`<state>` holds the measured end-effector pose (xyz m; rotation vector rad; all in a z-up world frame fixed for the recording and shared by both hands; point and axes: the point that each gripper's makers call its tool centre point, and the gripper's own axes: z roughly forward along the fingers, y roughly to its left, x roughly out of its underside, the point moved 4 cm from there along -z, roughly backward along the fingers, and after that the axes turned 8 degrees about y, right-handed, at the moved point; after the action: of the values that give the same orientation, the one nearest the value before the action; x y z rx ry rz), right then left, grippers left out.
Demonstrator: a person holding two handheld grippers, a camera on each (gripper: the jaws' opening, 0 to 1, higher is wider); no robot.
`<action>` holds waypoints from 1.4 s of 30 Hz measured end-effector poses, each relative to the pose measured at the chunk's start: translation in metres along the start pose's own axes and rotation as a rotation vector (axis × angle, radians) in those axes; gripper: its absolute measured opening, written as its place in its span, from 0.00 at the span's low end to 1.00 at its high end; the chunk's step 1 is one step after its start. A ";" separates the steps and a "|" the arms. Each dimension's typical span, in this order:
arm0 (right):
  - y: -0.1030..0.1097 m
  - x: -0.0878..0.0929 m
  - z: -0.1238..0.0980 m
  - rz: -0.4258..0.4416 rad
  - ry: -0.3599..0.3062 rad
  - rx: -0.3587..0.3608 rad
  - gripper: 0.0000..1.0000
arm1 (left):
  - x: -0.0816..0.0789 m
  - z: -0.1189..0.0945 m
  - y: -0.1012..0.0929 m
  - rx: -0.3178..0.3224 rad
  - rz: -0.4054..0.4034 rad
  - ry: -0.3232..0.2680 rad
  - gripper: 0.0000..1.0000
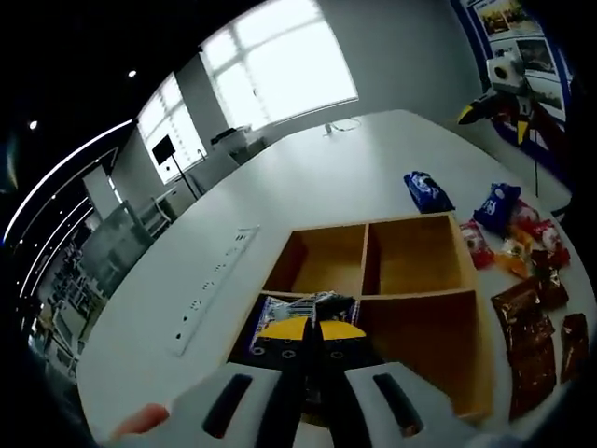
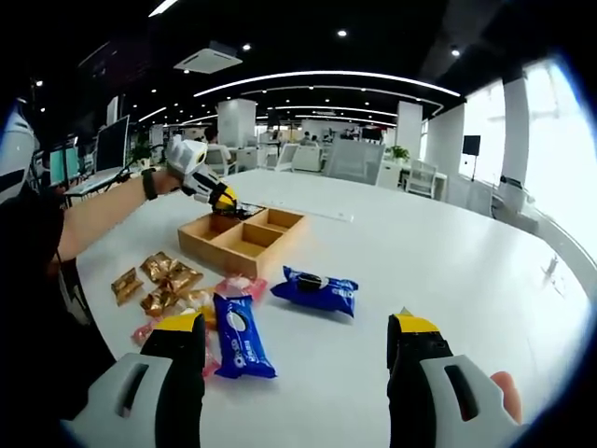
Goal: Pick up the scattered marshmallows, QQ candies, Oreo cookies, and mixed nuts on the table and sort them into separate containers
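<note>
Presently, step in hand: delivery of one packet into the wooden tray (image 1: 466,280); judged from the left gripper (image 1: 312,329) sitting over a tray compartment with a packet in its tips.
Left jaws: pressed nearly together, pinching a dark crinkled packet (image 1: 312,303) just ahead of the yellow tips; its kind cannot be told.
Packet place: over the compartment nearest the left jaws, on their left side; whether it touches the floor of that compartment is hidden.
Other compartments: the two beyond the jaw tips look bare; the one right of the jaws likewise.
Right jaws: right gripper (image 2: 300,334) spread wide, nothing between the pads, above the white table (image 2: 448,261).
Ahead of right jaws: two blue Oreo packets (image 2: 315,289), one just beyond the left pad, one further out toward the middle.
Left of right jaws: brown nut packets (image 2: 160,278) and red-pink sweet packets (image 2: 233,286), well short of the tray.
Progress: early, by my reading; most packets lie loose.
Next move, left: part the jaws over that compartment, then lift clear.
Next move, right: lower onto the nearer Oreo packet and close across its narrow width.
</note>
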<state>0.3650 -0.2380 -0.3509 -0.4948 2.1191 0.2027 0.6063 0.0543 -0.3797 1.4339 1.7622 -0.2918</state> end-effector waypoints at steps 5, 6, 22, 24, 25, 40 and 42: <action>0.000 0.001 0.001 0.002 0.001 -0.001 0.75 | 0.001 0.001 -0.001 0.006 -0.032 0.011 0.07; 0.000 0.001 0.001 0.002 0.002 -0.001 0.75 | 0.001 0.001 -0.001 0.006 -0.032 0.011 0.07; 0.003 -0.006 0.001 -0.022 0.000 -0.009 0.75 | 0.008 -0.004 -0.008 0.000 -0.132 0.027 0.21; 0.004 -0.006 0.002 -0.025 0.001 -0.012 0.75 | 0.008 -0.006 -0.006 -0.003 -0.153 0.012 0.25; 0.005 -0.006 0.002 -0.028 0.003 -0.013 0.75 | 0.007 -0.007 -0.003 -0.005 -0.170 -0.002 0.26; 0.006 -0.002 0.002 -0.021 0.005 -0.011 0.75 | 0.003 -0.006 -0.005 -0.013 -0.223 -0.072 0.38; 0.006 -0.002 0.002 -0.020 0.004 -0.012 0.75 | 0.002 -0.007 -0.004 -0.024 -0.227 -0.086 0.45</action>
<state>0.3644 -0.2311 -0.3505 -0.5236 2.1170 0.2027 0.5996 0.0582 -0.3780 1.1877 1.8524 -0.4440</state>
